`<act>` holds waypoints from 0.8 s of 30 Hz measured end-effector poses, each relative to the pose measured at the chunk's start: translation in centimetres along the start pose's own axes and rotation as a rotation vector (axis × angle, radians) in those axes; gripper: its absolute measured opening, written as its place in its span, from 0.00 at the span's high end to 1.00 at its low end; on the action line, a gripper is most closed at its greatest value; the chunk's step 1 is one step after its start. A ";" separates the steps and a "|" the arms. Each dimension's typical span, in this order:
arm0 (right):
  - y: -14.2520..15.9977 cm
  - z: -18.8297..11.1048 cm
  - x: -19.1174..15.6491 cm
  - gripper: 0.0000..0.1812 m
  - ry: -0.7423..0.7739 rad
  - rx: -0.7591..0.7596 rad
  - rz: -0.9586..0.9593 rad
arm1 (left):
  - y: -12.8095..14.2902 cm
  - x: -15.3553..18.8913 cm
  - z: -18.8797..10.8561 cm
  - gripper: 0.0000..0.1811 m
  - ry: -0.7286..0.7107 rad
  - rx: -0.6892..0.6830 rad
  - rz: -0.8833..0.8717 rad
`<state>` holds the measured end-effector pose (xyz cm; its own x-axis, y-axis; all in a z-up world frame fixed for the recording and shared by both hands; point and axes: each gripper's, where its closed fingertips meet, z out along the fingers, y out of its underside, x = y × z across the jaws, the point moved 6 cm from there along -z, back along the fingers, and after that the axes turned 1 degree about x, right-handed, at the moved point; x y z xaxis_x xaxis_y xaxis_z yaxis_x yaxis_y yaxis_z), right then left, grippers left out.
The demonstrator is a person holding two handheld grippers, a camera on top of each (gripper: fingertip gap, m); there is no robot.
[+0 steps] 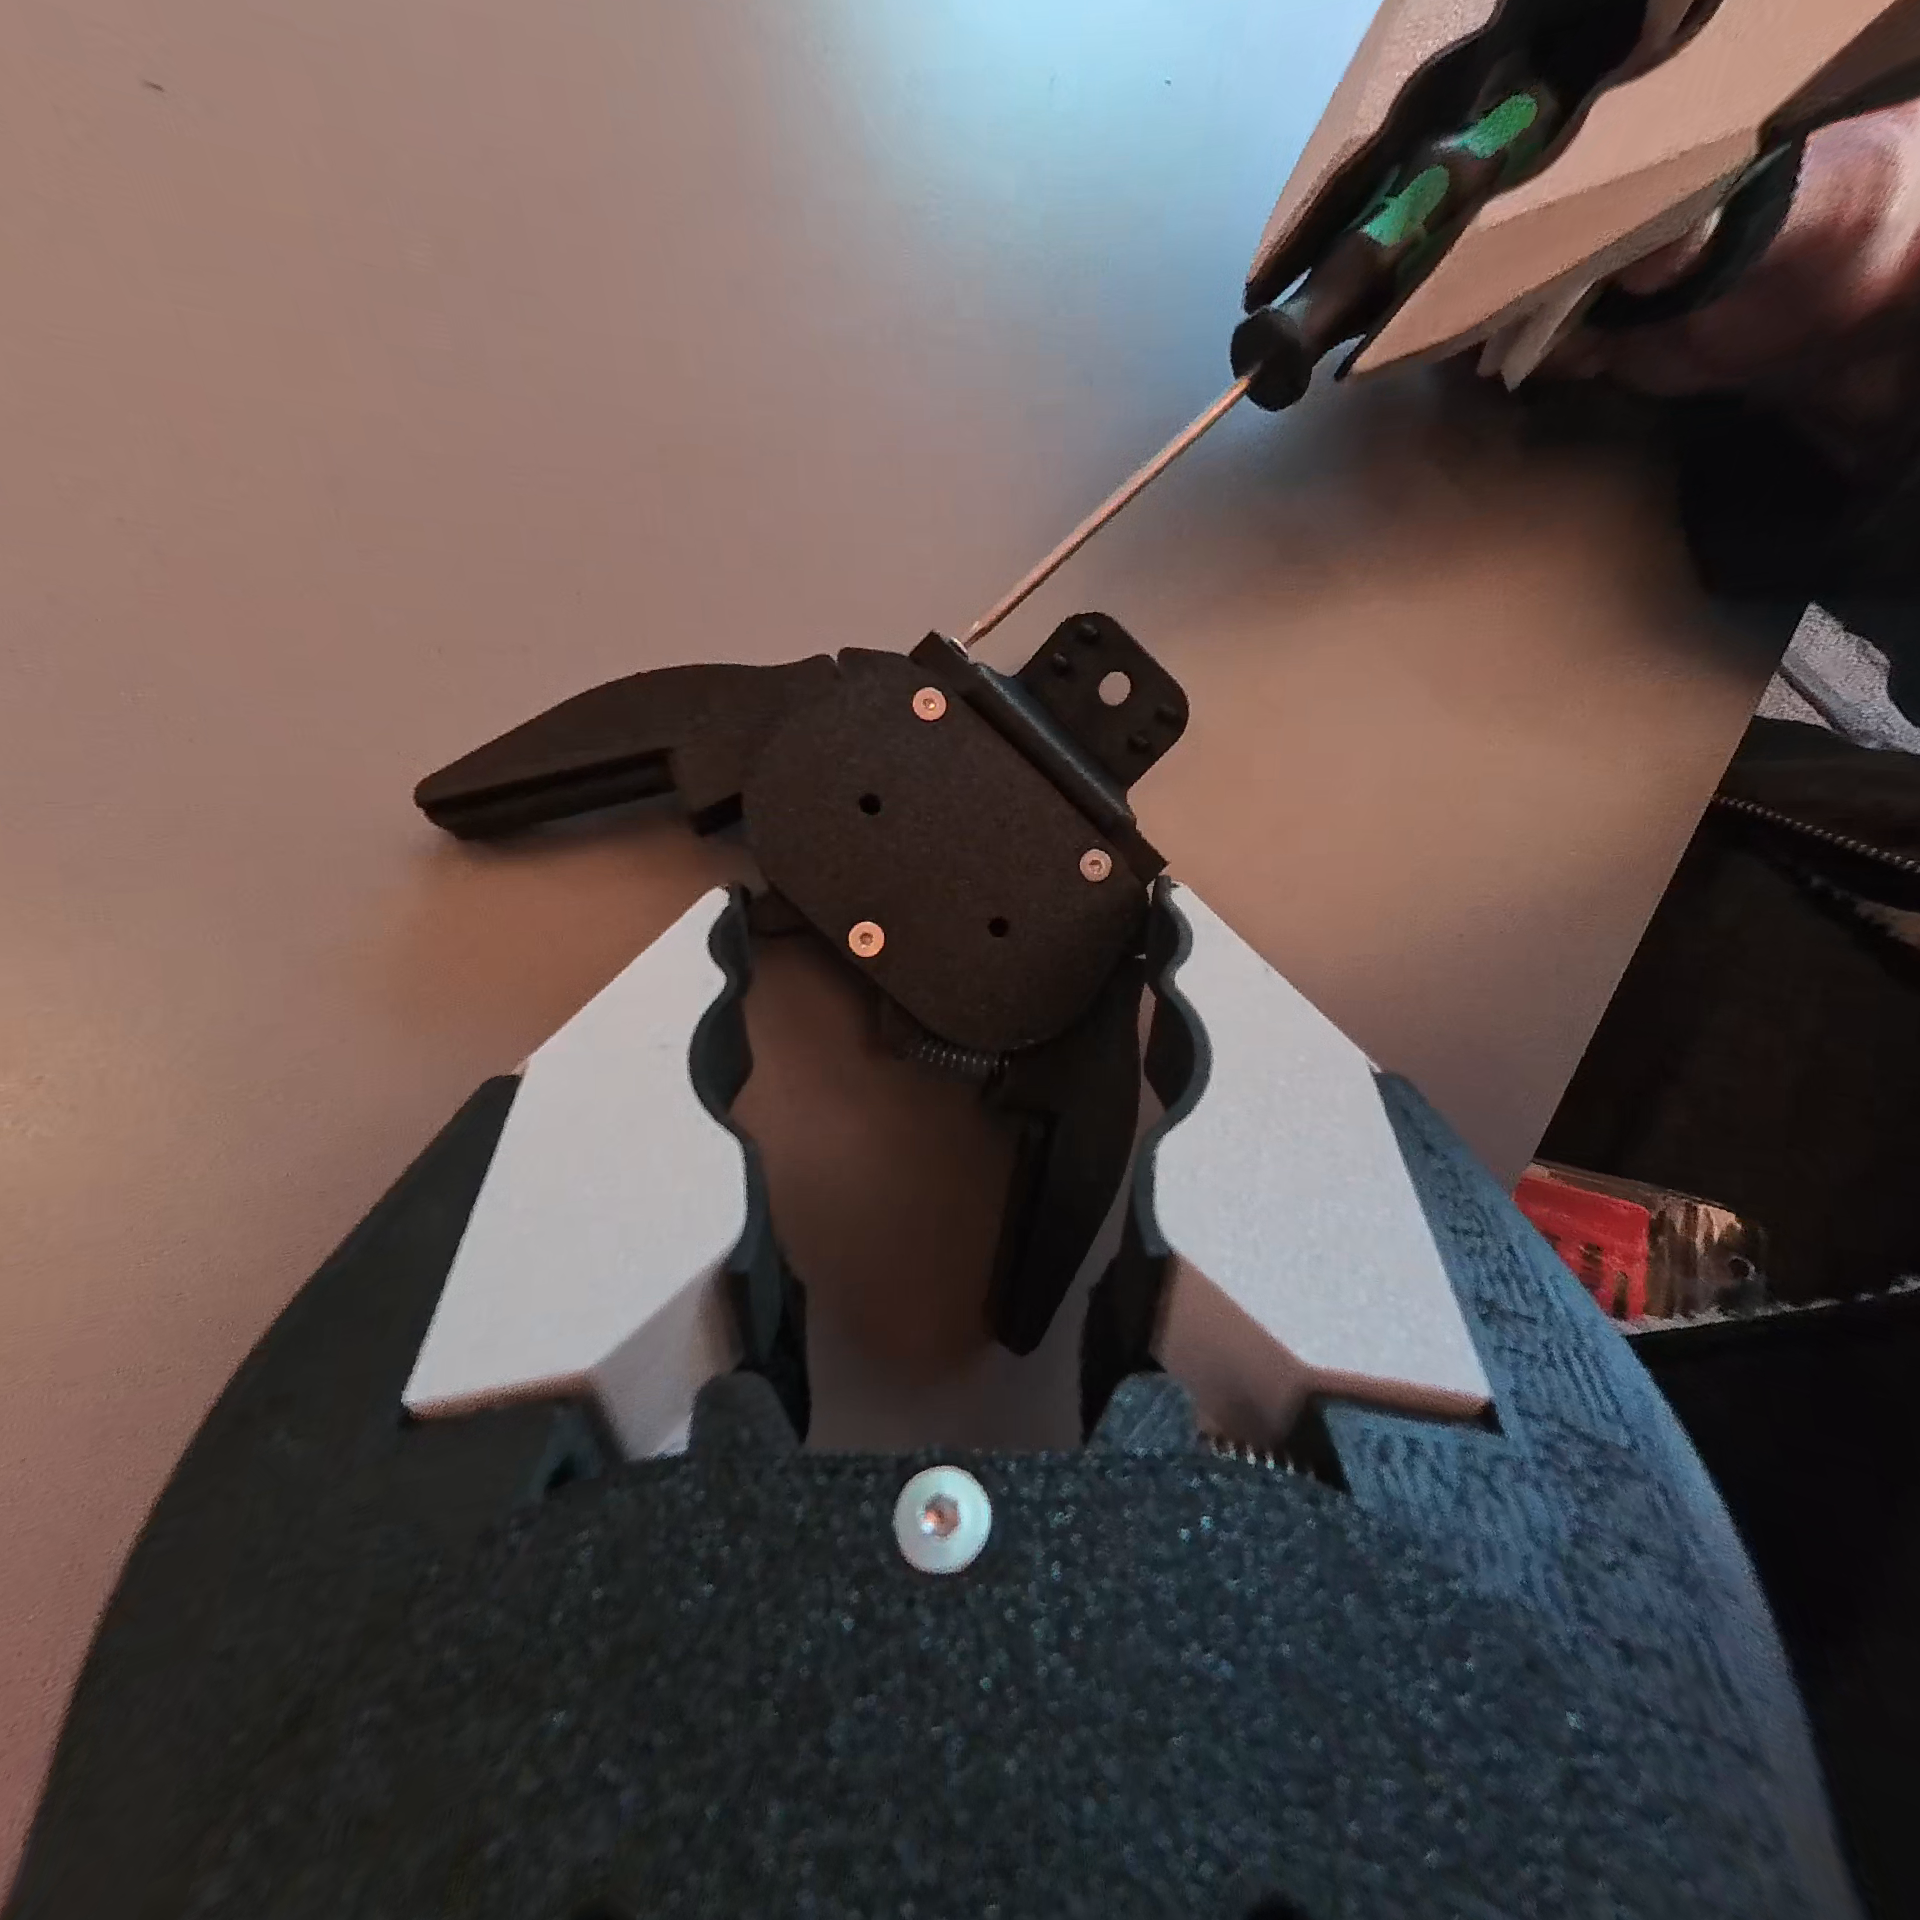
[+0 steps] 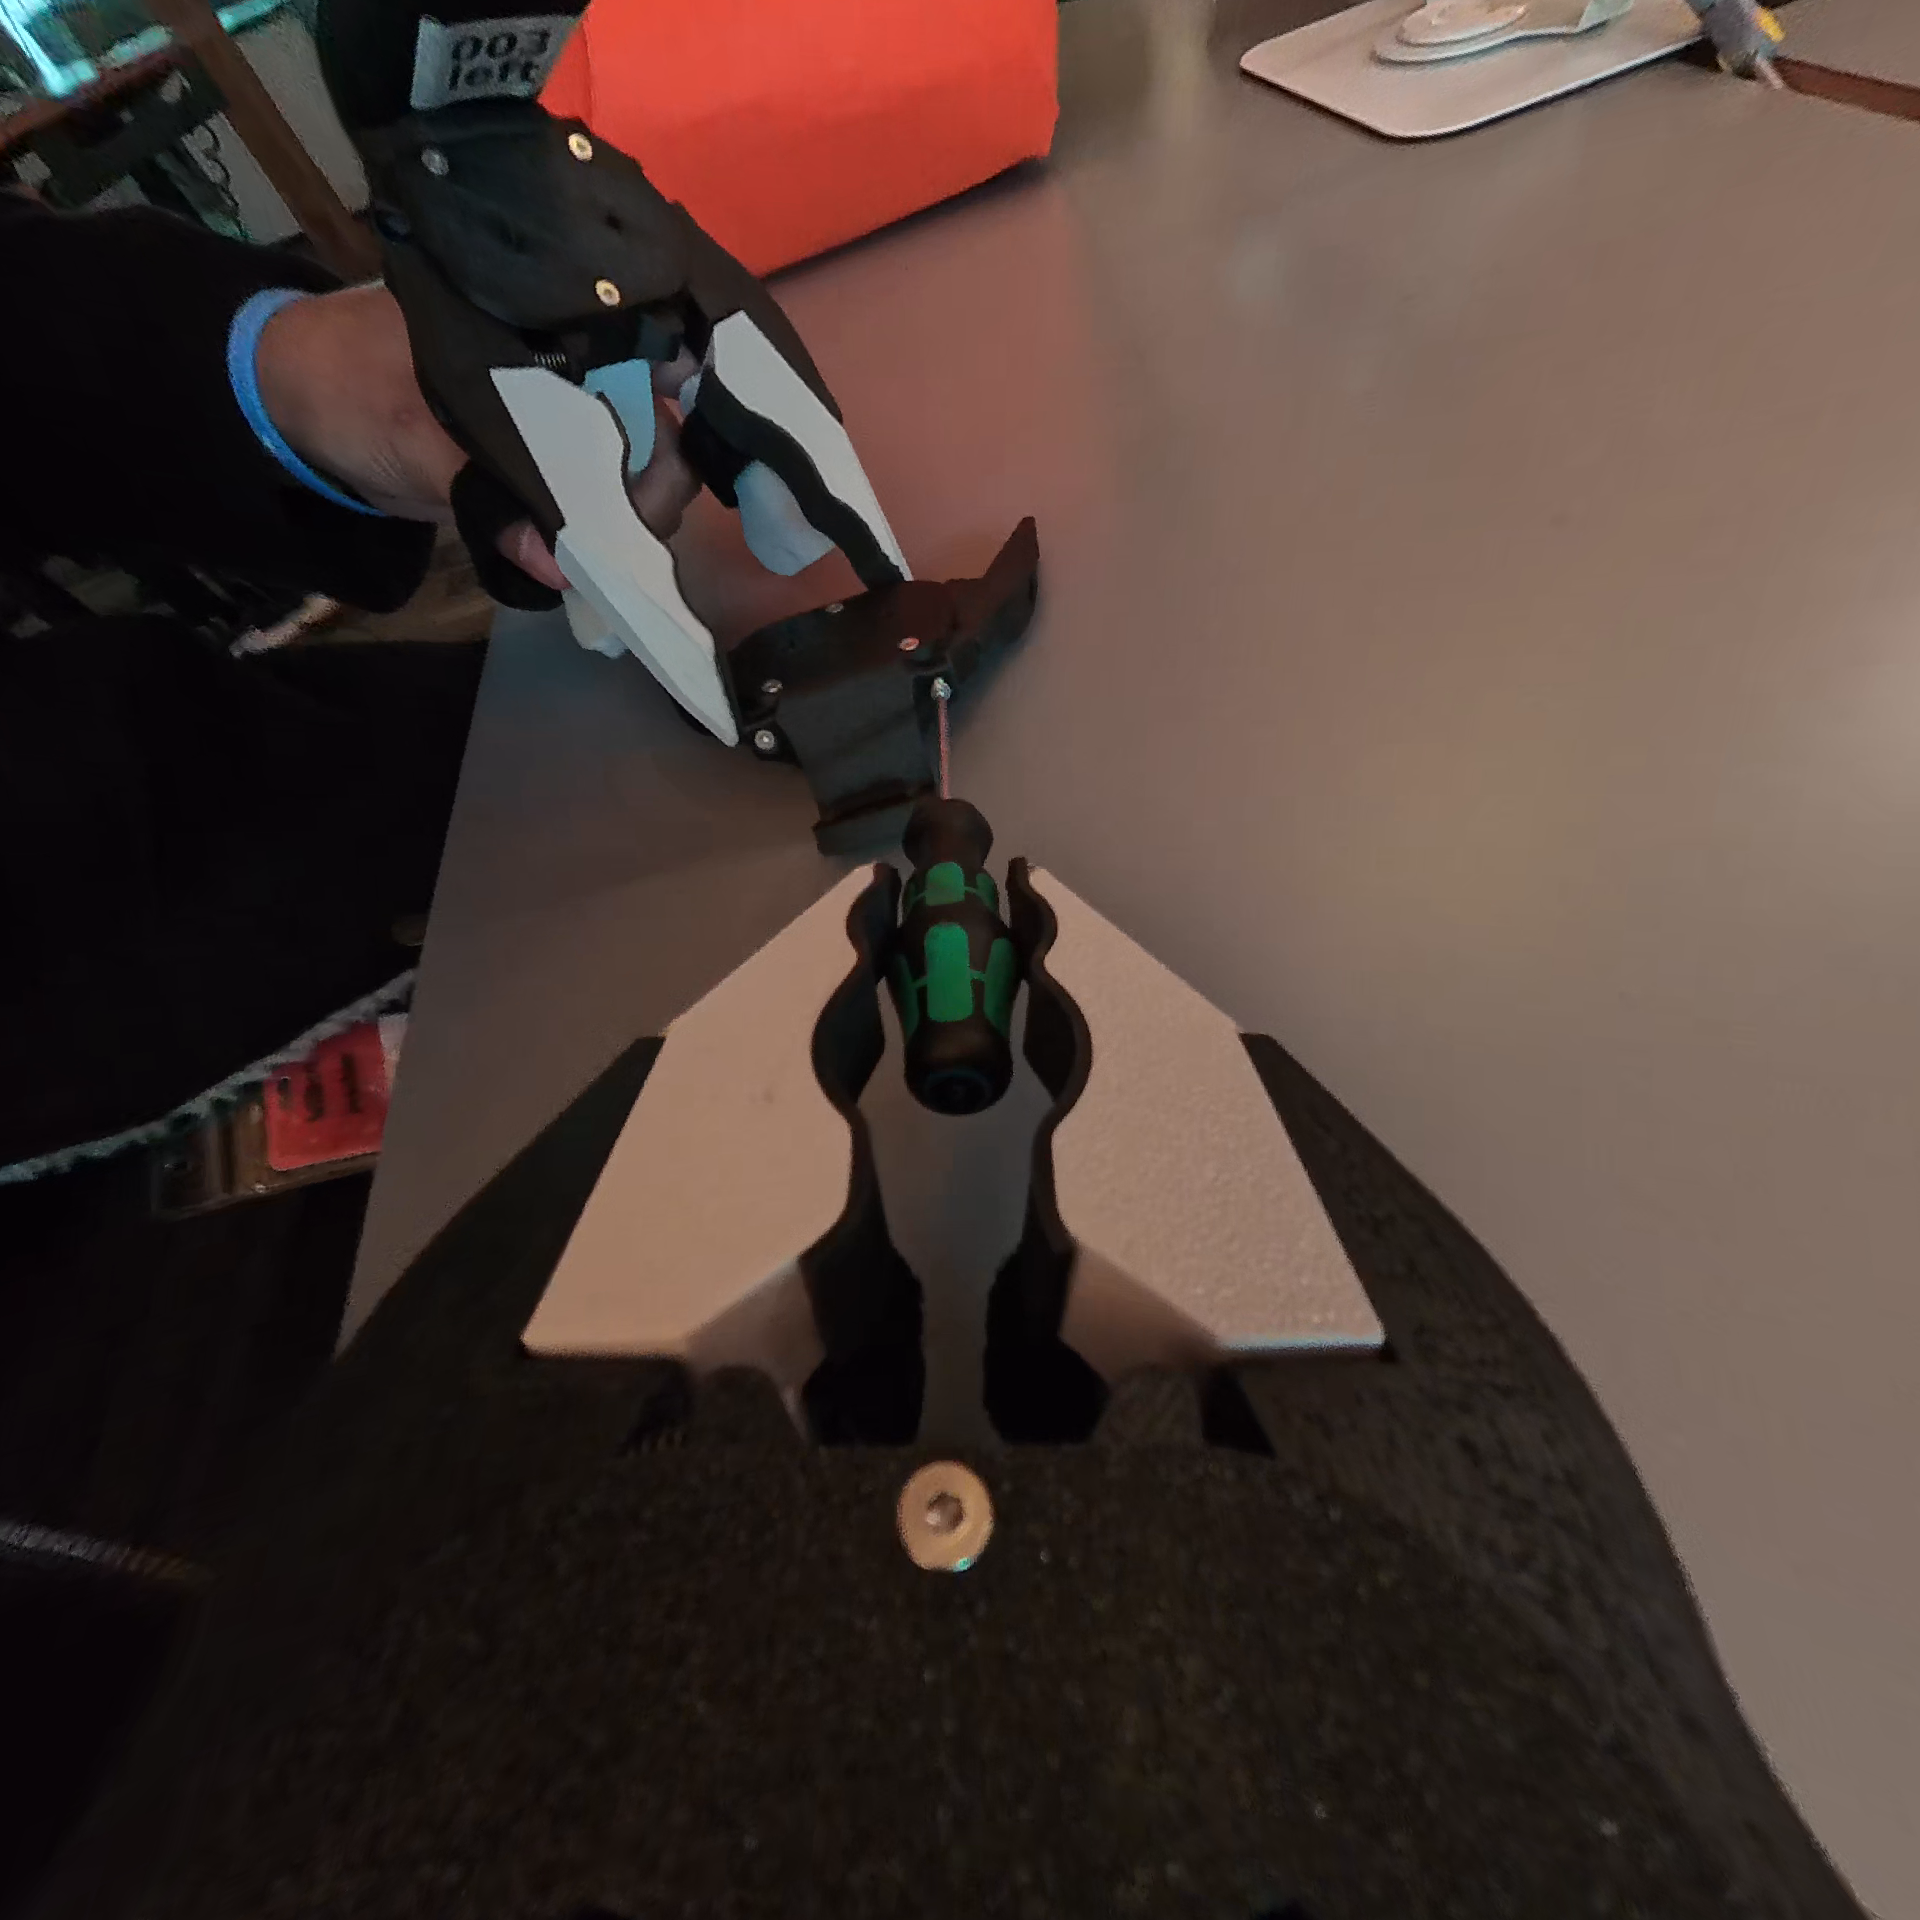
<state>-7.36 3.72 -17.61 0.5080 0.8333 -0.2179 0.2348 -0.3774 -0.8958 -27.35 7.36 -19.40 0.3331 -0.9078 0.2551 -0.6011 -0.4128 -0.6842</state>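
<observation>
The left gripper [image 1: 951,904] pinches a black plastic part [image 1: 925,831] on the grey table [image 1: 416,416], while the right gripper [image 2: 951,883], jaws clamped on a green-and-black screwdriver [image 2: 948,977], sets its tip against a screw [image 2: 940,688] at the part's edge.

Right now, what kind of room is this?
Probably a workshop or lab bench: a green-and-black screwdriver works a screw on a black printed part on a plain grey table, an orange box behind.
</observation>
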 end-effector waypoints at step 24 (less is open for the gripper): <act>-1.3 -4.9 -0.9 0.89 0.105 0.267 -0.095 | 2.9 3.1 -1.4 0.84 -0.237 -0.138 0.178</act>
<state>-4.03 1.52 -14.34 0.5802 0.8084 -0.0995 0.0663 -0.1686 -0.9834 -29.10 3.25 -19.62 0.3640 -0.9306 -0.0375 -0.7524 -0.2701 -0.6007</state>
